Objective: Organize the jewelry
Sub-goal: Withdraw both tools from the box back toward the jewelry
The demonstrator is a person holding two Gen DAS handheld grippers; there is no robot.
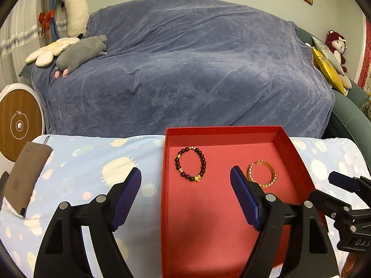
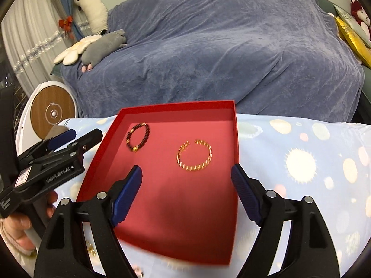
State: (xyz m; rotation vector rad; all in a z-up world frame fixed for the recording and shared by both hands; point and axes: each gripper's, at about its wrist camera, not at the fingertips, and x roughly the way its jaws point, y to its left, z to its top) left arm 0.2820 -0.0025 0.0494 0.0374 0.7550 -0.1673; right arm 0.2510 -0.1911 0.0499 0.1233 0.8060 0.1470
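Observation:
A red box [image 1: 289, 143] [image 2: 104, 139] lies open on the light blue patterned cloth. Inside it rest a dark beaded bracelet with gold beads [image 1: 190, 163] [image 2: 138, 137] at the back left and a gold chain bracelet [image 1: 262, 173] [image 2: 194, 154] to its right. My left gripper [image 1: 185, 180] hangs open above the box's left wall, nothing between its blue pads. My right gripper [image 2: 186, 180] stands open over the box floor, just short of the gold bracelet, and holds nothing. A small gold piece [image 2: 91, 250] lies on the cloth by the box's near left corner.
A brown flat pouch [image 1: 25, 178] lies at the cloth's left edge. Behind the table stands a sofa under a blue blanket [image 1: 185, 69] with plush toys [image 1: 78, 53]. A round white and wood device [image 1: 18, 125] stands at the left. A person's hand [image 2: 16, 229] holds the left gripper.

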